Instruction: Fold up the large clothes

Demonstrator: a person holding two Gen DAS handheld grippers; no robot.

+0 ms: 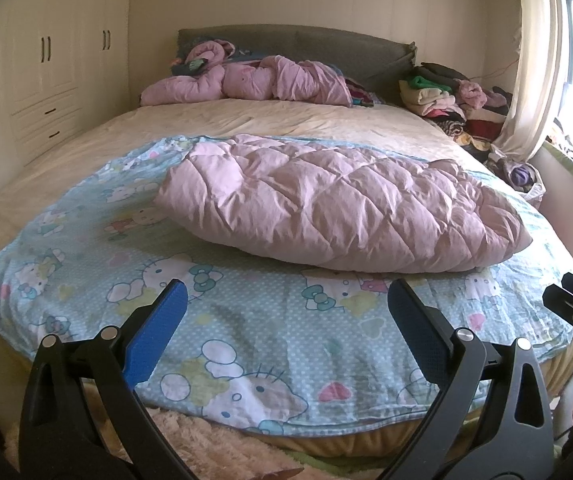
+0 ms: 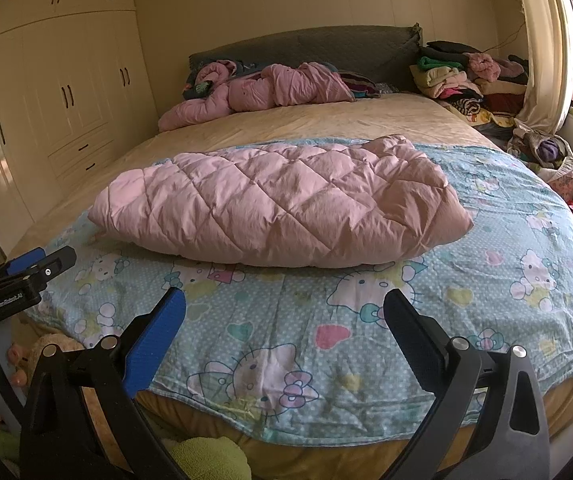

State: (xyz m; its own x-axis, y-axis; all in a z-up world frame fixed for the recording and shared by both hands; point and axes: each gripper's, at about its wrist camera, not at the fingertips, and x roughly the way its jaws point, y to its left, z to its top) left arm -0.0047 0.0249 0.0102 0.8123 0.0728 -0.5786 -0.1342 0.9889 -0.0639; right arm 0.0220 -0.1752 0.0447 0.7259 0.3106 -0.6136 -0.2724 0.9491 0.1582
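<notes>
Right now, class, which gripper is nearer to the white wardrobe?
Left. The left gripper is on the side of the wardrobe; the right gripper is beyond it, toward the curtain.

**Materials and finishes, bed scene**

Pink quilted garment [image 1: 338,204]: puffy, matt cloth, diamond-stitched, wrinkled. Cartoon-print sheet [image 1: 246,320]: thin matt cotton-like cloth, creased. Left gripper [image 1: 286,312]: matt black plastic, blue textured pads [image 1: 158,332], shiny metal pivots. Wardrobe [image 2: 66,92]: smooth cream semi-gloss panels.
</notes>
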